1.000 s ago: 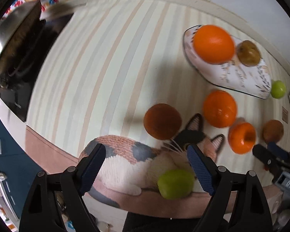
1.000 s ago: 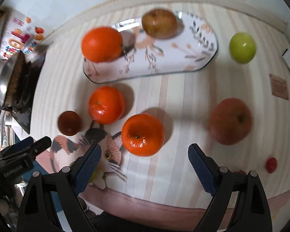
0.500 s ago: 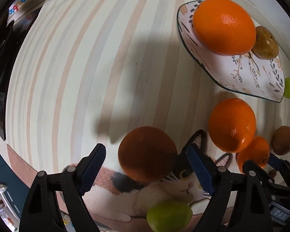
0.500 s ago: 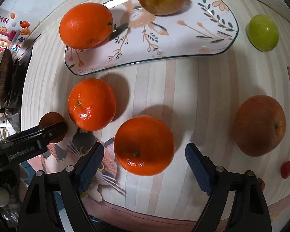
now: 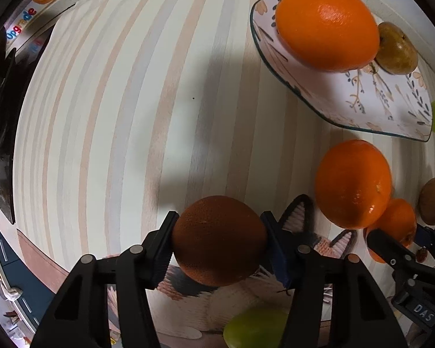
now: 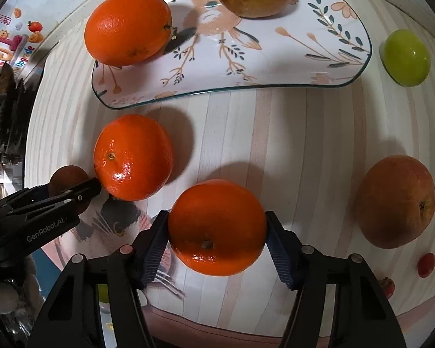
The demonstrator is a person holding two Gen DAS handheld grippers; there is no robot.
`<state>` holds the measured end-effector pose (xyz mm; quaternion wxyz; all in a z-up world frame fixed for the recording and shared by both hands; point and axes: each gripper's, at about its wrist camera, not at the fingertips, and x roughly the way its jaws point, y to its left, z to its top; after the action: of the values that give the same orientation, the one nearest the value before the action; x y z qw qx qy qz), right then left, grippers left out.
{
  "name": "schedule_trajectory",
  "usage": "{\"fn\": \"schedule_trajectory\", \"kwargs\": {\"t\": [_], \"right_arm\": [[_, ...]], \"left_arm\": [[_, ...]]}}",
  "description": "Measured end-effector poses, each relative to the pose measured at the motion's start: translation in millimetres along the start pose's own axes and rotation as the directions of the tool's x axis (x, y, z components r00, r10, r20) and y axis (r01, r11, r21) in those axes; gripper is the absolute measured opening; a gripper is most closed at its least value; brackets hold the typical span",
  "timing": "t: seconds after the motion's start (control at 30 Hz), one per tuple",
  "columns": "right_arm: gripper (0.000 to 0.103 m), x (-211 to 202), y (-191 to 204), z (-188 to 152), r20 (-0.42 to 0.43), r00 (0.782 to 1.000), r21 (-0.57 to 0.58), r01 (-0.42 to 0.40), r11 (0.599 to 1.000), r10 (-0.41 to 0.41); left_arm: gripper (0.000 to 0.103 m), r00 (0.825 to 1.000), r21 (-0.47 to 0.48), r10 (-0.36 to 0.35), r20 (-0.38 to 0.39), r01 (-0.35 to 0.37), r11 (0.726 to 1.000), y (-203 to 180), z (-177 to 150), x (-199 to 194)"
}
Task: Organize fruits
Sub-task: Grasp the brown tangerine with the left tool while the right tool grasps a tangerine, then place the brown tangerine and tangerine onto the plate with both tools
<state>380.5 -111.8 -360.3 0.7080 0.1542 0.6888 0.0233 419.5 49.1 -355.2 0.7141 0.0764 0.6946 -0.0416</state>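
The left tool [image 5: 219, 239] is clamping a dark brown fruit [image 5: 219, 240] between its pads, sitting at 6 o'clock on the striped desk [image 5: 130, 116]. The right tool [image 6: 217, 229] is gripping an orange [image 6: 217, 227] at 6 o'clock, with the flowered plate [image 6: 275, 66] lying at 12 o'clock.

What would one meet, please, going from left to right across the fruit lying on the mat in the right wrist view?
Dark fruit → left mandarin → gripped mandarin → red apple
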Motion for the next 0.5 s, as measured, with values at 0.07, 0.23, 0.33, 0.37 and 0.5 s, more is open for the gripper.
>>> {"fn": "schedule_trajectory", "kwargs": {"t": [0.07,0.23,0.33,0.37,0.5], "right_arm": [[0.067,-3.4,-4.5,-5.0,0.001,1.000,0.002,-0.007,1.000,0.007],[0.066,-26.0,-23.9,-15.3,0.018,0.998,0.011,-0.063,0.998,0.063],[0.066,-52.7,-32.7,-11.5,0.058,0.993,0.020,-0.099,0.995,0.098],[0.066,-61.8,-35.9,-10.2,0.074,0.992,0.021,-0.107,0.994,0.105],[0.066,-96.3,-47.1,13.4,0.142,0.984,-0.001,-0.108,0.994,0.107]], "left_arm": [[0.054,1.000,-0.002,-0.016,0.007,0.016,1.000,-3.2,-4.3,-7.3],[0.054,0.995,-0.008,-0.089,0.054,0.089,0.996,-15.2,-11.7,-38.5],[0.054,0.985,0.000,-0.144,0.100,0.144,0.990,-29.2,-9.7,-67.2],[0.054,0.981,0.005,-0.158,0.112,0.159,0.987,-33.0,-7.1,-75.6],[0.054,0.960,0.015,-0.239,0.144,0.239,0.971,-53.4,28.3,-104.0]]}}
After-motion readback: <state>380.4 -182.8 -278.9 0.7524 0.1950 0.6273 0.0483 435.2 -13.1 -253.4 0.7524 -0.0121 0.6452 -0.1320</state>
